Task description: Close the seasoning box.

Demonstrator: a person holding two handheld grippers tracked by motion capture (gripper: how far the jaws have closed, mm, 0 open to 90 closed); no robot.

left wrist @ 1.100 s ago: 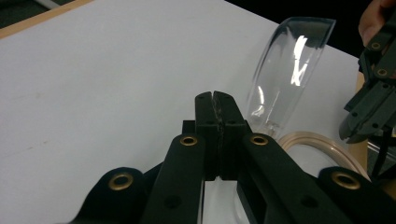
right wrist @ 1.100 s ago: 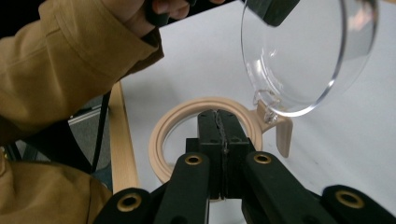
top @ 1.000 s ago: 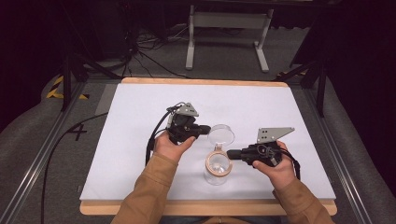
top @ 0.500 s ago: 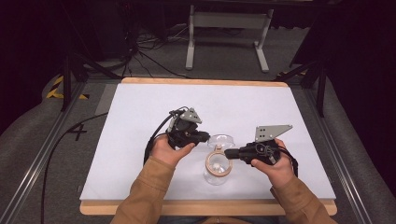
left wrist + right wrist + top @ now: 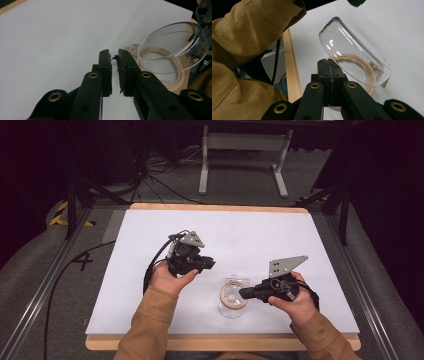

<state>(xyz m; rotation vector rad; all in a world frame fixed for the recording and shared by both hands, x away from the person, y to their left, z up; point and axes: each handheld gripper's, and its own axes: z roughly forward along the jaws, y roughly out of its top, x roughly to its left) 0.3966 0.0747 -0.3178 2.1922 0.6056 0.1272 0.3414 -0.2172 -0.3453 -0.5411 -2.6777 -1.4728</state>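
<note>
1. Since the earlier frames, the left gripper (image 5: 209, 263) has drawn back from the jar (image 5: 232, 307) toward the bench's left edge and risen a little. Its jaws have just been opening and now stand a narrow gap apart, with nothing between them but frayed pad lining
2. The right gripper (image 5: 243, 293) has kept its place. Its jaws are pressed fully together, with the tips at the jar's rim. I cannot tell whether they pinch a thin part of it
3. The jar sits near the bench's (image 5: 280, 235) front edge, a little right of the middle. Its clear lid (image 5: 172, 47) is tipped up at a slant over a tan ring (image 5: 369, 70) round the mouth
4. The jar looks like glass, so probably stiff, smooth, slippery and breakable, and heavy enough to stay put. The lid is likely lighter and would drop shut if nudged
5. The best hold is likely the lid's thick rim, or the jar's neck below the ring. The curved wall would slide between flat pads
6. Nothing else lies on the bench around the jar. The only things close to it are the right gripper at the rim and the brown sleeve (image 5: 249, 37) near the front edge
7. A metal stand (image 5: 240, 150) is on the floor well beyond the far edge
</note>
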